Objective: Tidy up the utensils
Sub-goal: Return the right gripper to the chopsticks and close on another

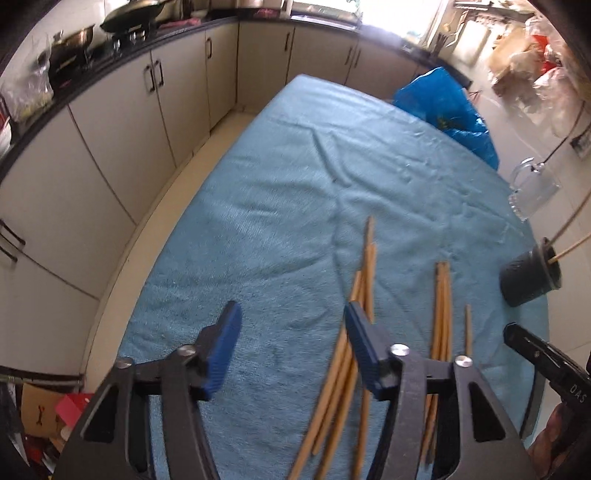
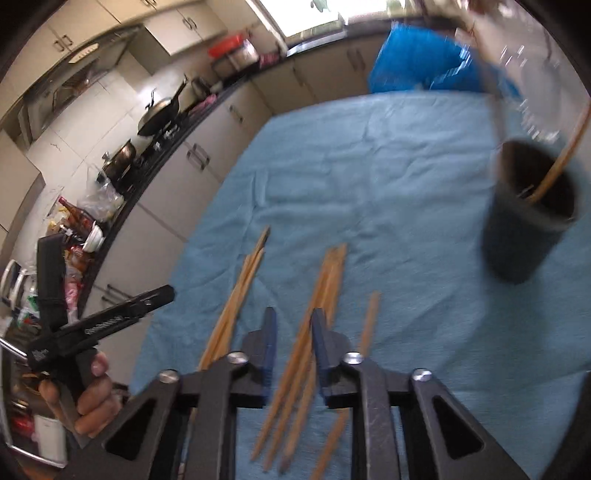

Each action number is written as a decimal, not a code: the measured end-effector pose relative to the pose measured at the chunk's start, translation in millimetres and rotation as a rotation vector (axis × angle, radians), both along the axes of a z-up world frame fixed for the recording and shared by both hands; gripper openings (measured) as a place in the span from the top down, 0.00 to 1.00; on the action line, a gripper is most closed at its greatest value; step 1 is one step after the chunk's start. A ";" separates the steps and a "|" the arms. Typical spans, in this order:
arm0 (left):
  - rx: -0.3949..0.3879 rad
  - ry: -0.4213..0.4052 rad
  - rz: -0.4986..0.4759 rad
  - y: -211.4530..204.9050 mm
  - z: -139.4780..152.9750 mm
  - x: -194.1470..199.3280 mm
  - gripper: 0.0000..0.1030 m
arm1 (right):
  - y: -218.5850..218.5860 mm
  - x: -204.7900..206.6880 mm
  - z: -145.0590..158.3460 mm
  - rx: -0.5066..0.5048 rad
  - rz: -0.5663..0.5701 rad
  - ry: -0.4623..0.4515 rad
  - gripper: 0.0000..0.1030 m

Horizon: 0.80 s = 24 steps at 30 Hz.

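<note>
Chopsticks (image 1: pixel 369 258) lay loose on a blue cloth (image 1: pixel 277 221) over the table, at its near end, in two rough bundles with one stick (image 1: pixel 468 328) lying alone to their right. The left gripper (image 1: pixel 291 314) hung above the cloth with its jaws well apart and nothing between the blue pads; its right finger overlapped the left bundle in the view, though whether it touched the sticks could not be told. A hand (image 2: pixel 92 391) held that gripper by its grip. The right gripper (image 2: pixel 294 314) was poised over the right bundle (image 2: pixel 328 280), its jaws drawn close but with a narrow gap left; sticks showed through the gap on the cloth, and the pads did not appear to press on them. Both views were blurred.

Further on, at the table's right edge, stood a black cup (image 1: pixel 528 280) with two chopsticks (image 1: pixel 569 229) leaning out of it. Beyond the cup stood a clear glass mug (image 1: pixel 532 188). A blue bag (image 1: pixel 454 110) sat past the table's far right corner. Cabinets (image 1: pixel 110 129) ran along the left and far walls, with a wok (image 1: pixel 136 14) and pots on the counter above.
</note>
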<state>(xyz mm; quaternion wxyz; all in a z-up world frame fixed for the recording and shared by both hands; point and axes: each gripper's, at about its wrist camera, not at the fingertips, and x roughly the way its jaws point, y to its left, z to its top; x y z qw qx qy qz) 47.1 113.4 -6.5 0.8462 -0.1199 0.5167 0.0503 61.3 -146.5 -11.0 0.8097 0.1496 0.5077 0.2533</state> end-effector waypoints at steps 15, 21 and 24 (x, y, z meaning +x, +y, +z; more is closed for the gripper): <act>-0.039 0.014 -0.018 5.4 -9.4 6.2 0.48 | 38.6 50.0 -51.1 -0.132 -0.061 0.160 0.90; -0.043 0.007 -0.021 8.4 -8.5 6.8 0.48 | 45.4 53.1 -50.2 -0.240 -0.073 0.156 0.90; -0.044 0.012 -0.025 7.5 -10.0 9.3 0.48 | 47.6 58.5 -49.1 -0.251 -0.073 0.145 0.90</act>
